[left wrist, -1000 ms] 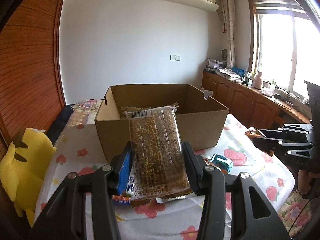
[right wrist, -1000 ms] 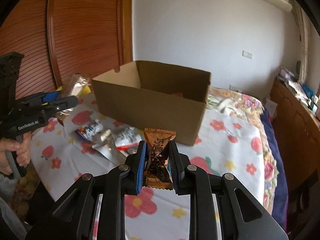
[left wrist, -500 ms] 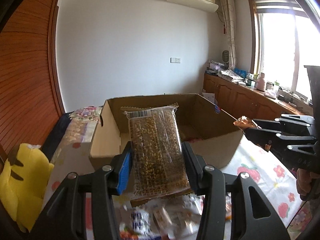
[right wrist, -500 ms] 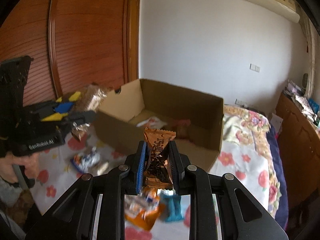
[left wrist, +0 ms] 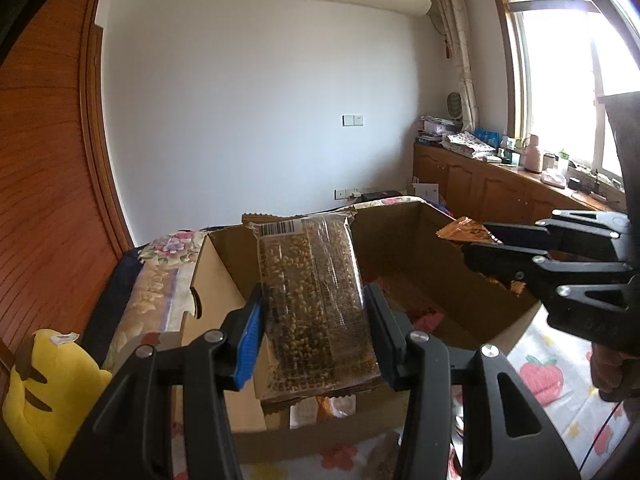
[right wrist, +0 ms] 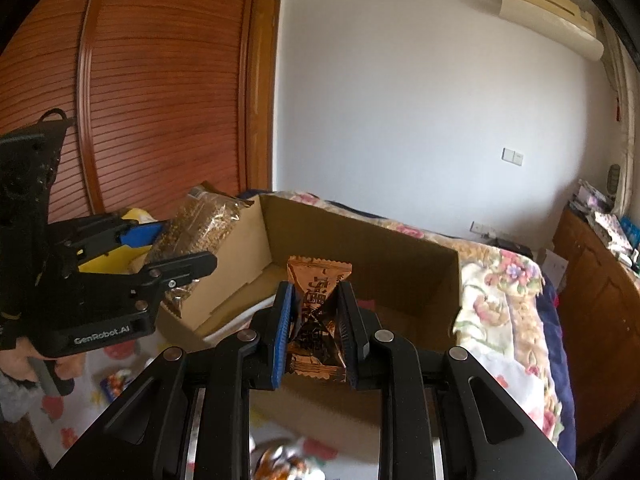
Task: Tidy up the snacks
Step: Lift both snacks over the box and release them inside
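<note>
Over box [left wrist: 472, 280] mouth, both grippers loaded. Left gripper [left wrist: 316, 336] clamped on grain pack [left wrist: 312, 300], pack upright above box's left half. Right gripper [right wrist: 316, 336] clamped on brown pouch [right wrist: 318, 312], over box's right side. Box sits on flowered bed [right wrist: 508, 280]; some snacks already inside. To do well: lower each below rim before letting go, keep grippers apart, lay grain pack flat along wall, pouch beside it w/o crushing. More snacks loose on bed near box.
</note>
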Tool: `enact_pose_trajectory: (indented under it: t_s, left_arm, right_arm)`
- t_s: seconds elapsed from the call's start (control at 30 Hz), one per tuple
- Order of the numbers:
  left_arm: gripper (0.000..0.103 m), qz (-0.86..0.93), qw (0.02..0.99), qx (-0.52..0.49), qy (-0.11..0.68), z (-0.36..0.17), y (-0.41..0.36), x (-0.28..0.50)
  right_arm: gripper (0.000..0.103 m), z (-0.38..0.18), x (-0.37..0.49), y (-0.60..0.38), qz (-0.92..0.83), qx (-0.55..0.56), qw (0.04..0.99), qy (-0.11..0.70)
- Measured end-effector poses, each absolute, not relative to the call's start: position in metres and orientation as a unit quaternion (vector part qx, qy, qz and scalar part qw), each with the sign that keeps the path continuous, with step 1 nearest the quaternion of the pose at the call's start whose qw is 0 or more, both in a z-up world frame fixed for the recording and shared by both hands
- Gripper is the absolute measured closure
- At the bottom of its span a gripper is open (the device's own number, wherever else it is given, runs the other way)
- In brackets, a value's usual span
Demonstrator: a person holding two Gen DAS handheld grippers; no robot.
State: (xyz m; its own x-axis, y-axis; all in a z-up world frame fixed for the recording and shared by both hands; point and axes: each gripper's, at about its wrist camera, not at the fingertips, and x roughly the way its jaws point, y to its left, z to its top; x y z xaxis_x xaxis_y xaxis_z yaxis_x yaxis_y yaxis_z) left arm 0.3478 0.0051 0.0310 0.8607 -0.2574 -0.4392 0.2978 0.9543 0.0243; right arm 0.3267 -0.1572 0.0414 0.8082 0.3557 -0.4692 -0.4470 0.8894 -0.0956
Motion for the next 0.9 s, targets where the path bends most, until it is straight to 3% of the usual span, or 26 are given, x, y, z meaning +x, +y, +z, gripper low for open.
enact_pose_trajectory:
  t_s: [0.43,0.6,0.8,0.9]
  left_arm:
    - [0.055,-0.137,0.958,0.023,0.250,0.015,0.011,0.373]
    - [0.045,-0.133,0.957,0.030,0.256,0.012,0.004,0.373]
    - [0.043,-0.138,0.957,0.036,0.252,0.013,0.002,0.361]
    - [0.043,-0.138,0.958,0.049,0.245,0.015,0.001,0.345]
  right_arm:
    - [0.082,0.019,0.368,-0.162,0.202,-0.089,0.940,0.258]
    - [0.081,0.007,0.375,-0.166,0.203,-0.085,0.935,0.280]
    - [0.066,0.003,0.375,-0.168,0.204,-0.074,0.931,0.294]
    - [0.066,0.008,0.365,-0.172,0.208,-0.069,0.931,0.293]
